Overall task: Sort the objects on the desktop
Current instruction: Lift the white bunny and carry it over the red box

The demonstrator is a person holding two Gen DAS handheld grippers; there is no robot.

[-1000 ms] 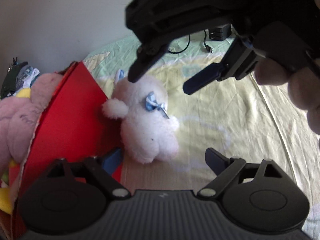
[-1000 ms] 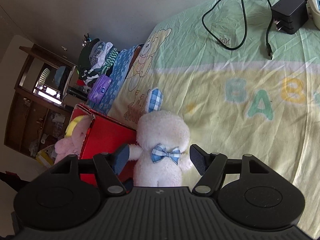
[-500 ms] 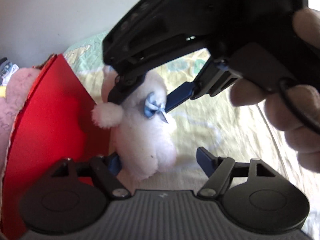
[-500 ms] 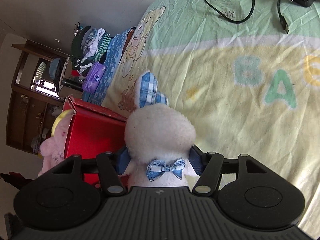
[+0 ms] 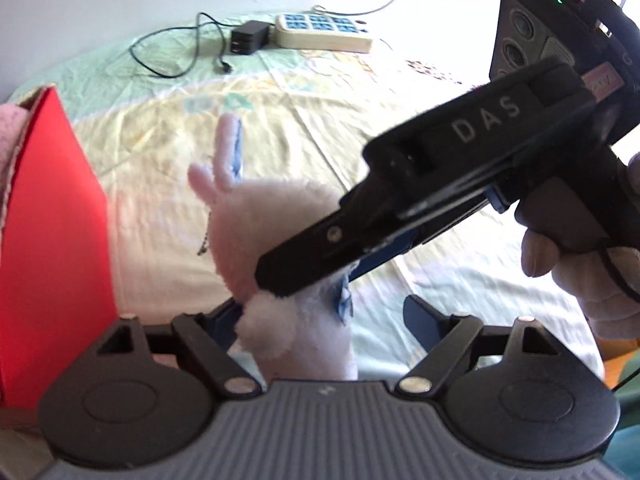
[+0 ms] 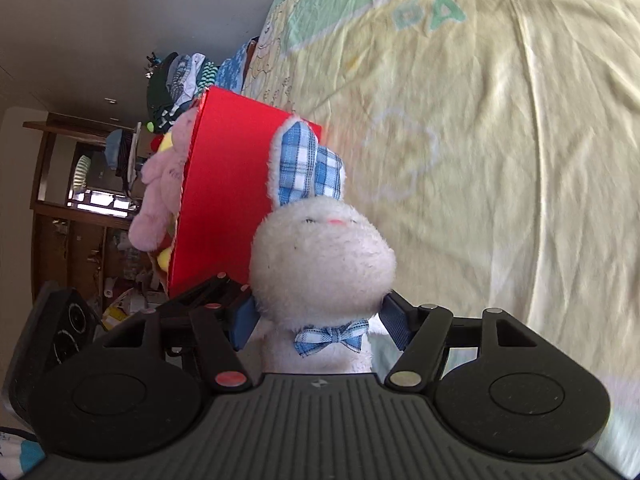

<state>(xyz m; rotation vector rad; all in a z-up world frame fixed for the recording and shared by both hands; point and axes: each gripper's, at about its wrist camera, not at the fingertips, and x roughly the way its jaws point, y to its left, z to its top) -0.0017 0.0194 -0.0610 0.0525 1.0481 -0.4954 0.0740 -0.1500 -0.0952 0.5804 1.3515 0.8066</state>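
A white plush rabbit [image 6: 320, 264] with blue checked ears and a bow tie is held off the bed. My right gripper [image 6: 318, 322] is shut on its neck, one blue pad each side. In the left wrist view the rabbit [image 5: 276, 232] hangs from the right gripper [image 5: 320, 276], which crosses the frame from the upper right. My left gripper [image 5: 324, 320] is open; the rabbit's body sits between its fingers, nearer the left finger. A red box [image 6: 224, 204] stands just left of the rabbit, also in the left wrist view [image 5: 44, 232].
A pink plush toy [image 6: 160, 192] hangs over the box's far side. The yellow and green bed sheet [image 6: 500, 140] spreads to the right. A power strip [image 5: 324, 32], a black charger [image 5: 248, 38] and its cable lie at the far end. Wooden furniture [image 6: 60, 208] stands beyond.
My right gripper closed on the rabbit's neck and lifted it off the sheet, upright beside the red box. My left gripper stayed open beneath it and turned toward the far end.
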